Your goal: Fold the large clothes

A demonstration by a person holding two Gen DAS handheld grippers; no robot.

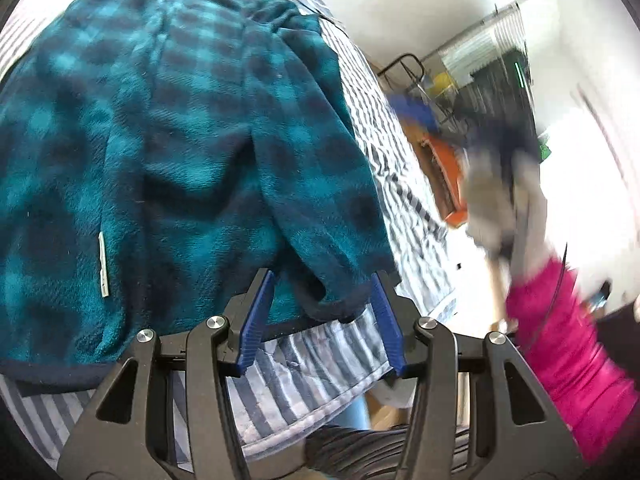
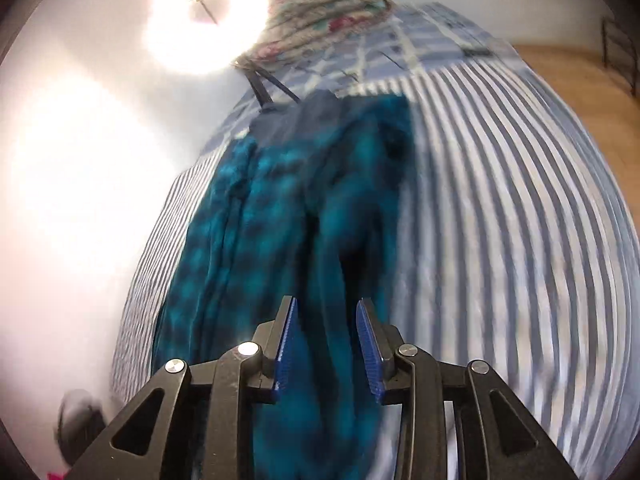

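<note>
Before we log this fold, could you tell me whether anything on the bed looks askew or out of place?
Little stands out. The teal plaid fleece garment lies on the striped bedspread with one sleeve folded across its body, its cuff bunched at the bed's edge. A white tag shows on the fabric. The right wrist view is motion-blurred, so finer wrinkles cannot be judged.

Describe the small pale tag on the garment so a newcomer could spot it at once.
Start at the striped bed cover, then the teal plaid fleece garment spread on it. Near its dark-trimmed hem, left of the folded sleeve, sits the tag: a narrow whitish strip, the only pale mark on the fleece.
</note>
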